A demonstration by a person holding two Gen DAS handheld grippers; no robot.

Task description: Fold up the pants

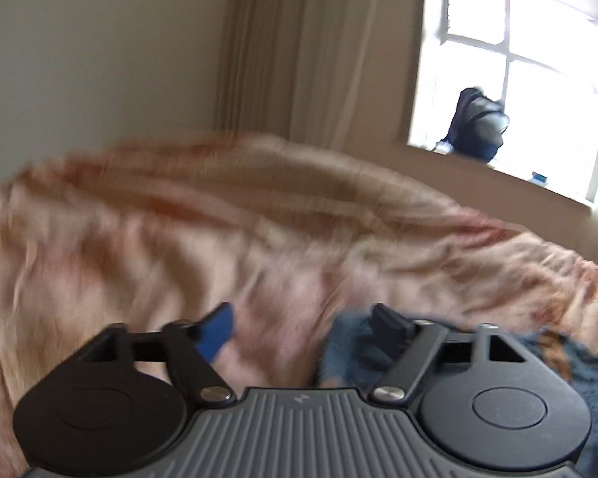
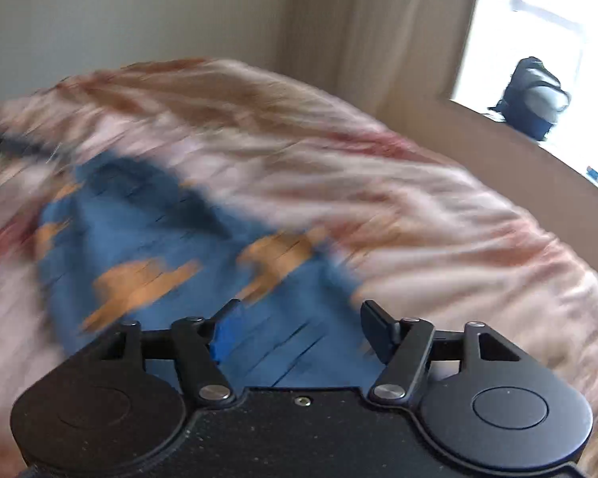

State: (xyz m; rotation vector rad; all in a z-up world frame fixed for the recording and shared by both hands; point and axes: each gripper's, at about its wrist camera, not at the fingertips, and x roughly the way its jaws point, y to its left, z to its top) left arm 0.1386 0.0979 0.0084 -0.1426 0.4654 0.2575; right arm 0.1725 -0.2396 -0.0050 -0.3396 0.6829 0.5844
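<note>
Nearest in the right wrist view, the right gripper (image 2: pixel 301 328) hangs just above the pants (image 2: pixel 171 239), its jaws spread wide with nothing between them. The pants — blue cloth with orange patches — lie spread on the bedspread (image 2: pixel 438 239), running away from the gripper toward the far left; motion blur hides any fold lines.

The left wrist view shows far less of the pants (image 1: pixel 351 350): only a blue edge under the left gripper (image 1: pixel 305 330), by its right finger. That gripper is also wide apart and holds nothing, and most of its view is the pinkish patterned bedspread (image 1: pixel 179 231).

Beyond the bedspread stand a beige curtain (image 1: pixel 295 47) and a bright window (image 1: pixel 538 59), with a dark backpack (image 1: pixel 478 123) on the sill.
</note>
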